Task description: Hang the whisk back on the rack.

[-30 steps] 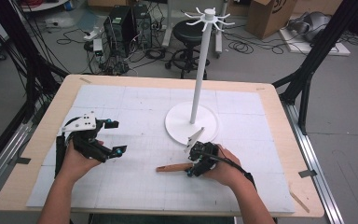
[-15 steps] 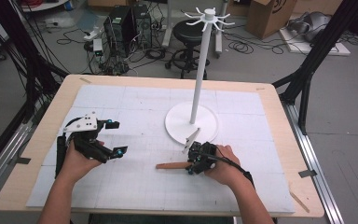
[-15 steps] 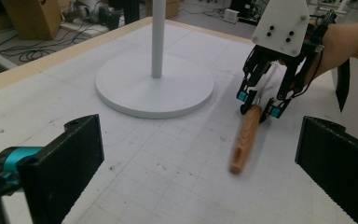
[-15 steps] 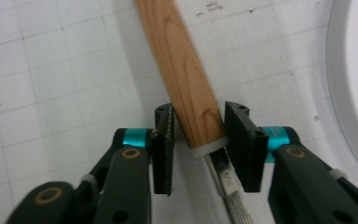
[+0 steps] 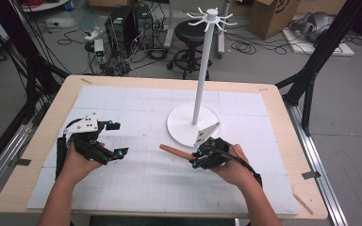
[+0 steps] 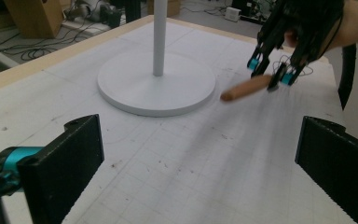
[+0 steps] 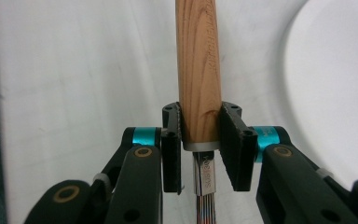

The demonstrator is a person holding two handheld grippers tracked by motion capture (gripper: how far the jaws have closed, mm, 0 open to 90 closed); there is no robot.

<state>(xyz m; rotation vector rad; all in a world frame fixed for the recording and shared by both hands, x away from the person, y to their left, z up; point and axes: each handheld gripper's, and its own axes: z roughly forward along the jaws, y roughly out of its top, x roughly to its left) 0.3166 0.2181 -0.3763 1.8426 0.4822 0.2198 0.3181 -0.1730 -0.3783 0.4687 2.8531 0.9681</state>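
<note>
A tool with a round wooden handle (image 5: 174,151) and a metal collar sticks out to the left of my right gripper (image 5: 195,160), held a little above the white mat. In the right gripper view the jaws have just closed and the pads press both sides of the handle (image 7: 198,56) near its collar; the right gripper (image 7: 200,135) is shut on it. The left gripper view shows that handle (image 6: 244,87) off the mat under the right gripper (image 6: 270,72). My left gripper (image 5: 121,138) rests at the mat's left, open, with nothing between its jaws (image 6: 200,163).
A white stand (image 5: 188,125) with a tall pole (image 5: 201,70) and hooks on top stands mid-table, just behind the right gripper; its round base (image 6: 156,84) is close to the handle. The wooden table edge (image 5: 283,122) frames the mat.
My right gripper has shut on the wooden handle and risen, lifting the tool off the mat. The left gripper has stayed where it was.
</note>
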